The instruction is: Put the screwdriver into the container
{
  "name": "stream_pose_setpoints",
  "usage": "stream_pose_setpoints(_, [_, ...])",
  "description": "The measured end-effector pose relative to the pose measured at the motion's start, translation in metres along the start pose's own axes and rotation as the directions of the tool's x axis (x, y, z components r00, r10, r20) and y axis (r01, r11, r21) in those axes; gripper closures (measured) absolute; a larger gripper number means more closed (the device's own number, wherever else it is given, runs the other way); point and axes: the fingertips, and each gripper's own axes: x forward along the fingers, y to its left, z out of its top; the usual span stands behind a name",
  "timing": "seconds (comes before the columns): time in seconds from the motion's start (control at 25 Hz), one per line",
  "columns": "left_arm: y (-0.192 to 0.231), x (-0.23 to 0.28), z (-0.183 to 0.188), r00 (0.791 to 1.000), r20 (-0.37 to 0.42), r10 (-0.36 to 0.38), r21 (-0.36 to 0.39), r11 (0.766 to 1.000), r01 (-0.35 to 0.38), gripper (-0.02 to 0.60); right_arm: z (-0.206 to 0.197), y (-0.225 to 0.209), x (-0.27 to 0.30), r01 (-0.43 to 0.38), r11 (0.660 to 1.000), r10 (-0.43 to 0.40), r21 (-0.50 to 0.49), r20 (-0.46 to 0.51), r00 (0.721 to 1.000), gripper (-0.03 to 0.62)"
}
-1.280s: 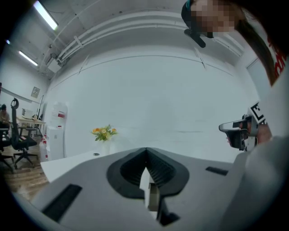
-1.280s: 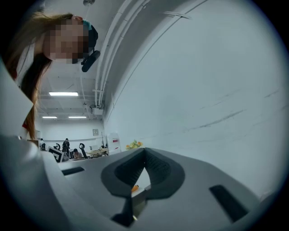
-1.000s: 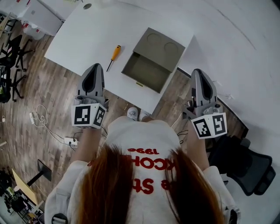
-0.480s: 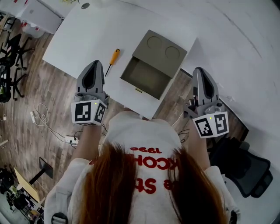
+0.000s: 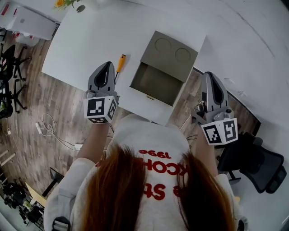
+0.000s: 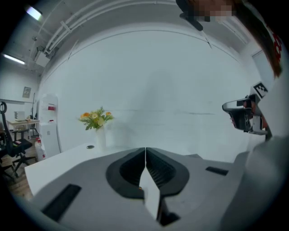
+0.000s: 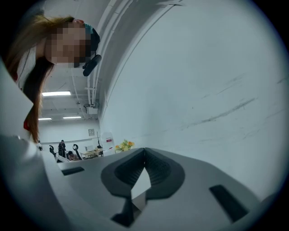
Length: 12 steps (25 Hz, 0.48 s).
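A screwdriver (image 5: pixel 121 62) with an orange handle lies on the white table (image 5: pixel 90 40), left of the container. The olive-grey container (image 5: pixel 156 81) stands open and empty, its lid (image 5: pixel 170 50) folded back with two round dents in it. My left gripper (image 5: pixel 108 65) is shut and empty, its tip just left of the screwdriver and covering part of the shaft. In the left gripper view its jaws (image 6: pixel 145 149) meet, and the screwdriver does not show there. My right gripper (image 5: pixel 209 74) hangs off the table's right edge, right of the container. It is shut and empty (image 7: pixel 144 149).
A vase of flowers (image 6: pixel 97 119) and a small dark disc (image 5: pixel 80 8) sit at the table's far left corner. Beyond the near table edge is wood floor with cables (image 5: pixel 49 128). A black office chair (image 5: pixel 257 164) stands at lower right, more chairs (image 5: pixel 11 67) at left.
My left gripper has moved forward and to the right, up beside the screwdriver. The right gripper has stayed about where it was. Both stay shut.
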Motion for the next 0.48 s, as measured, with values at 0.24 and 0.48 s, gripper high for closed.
stream_pose_setpoints(0.24, [0.009, 0.031, -0.030, 0.994, -0.109, -0.022, -0.004, 1.000, 0.022, 0.575, -0.013, -0.002, 0.008, 0.035, 0.999, -0.035, 0.018, -0.036, 0.999, 0.589])
stream_pose_setpoints(0.48, [0.009, 0.063, -0.073, 0.961, -0.270, -0.059, -0.007, 0.998, 0.060, 0.574, -0.027, -0.007, 0.015, 0.059, 0.997, -0.057, 0.039, -0.069, 0.996, 0.589])
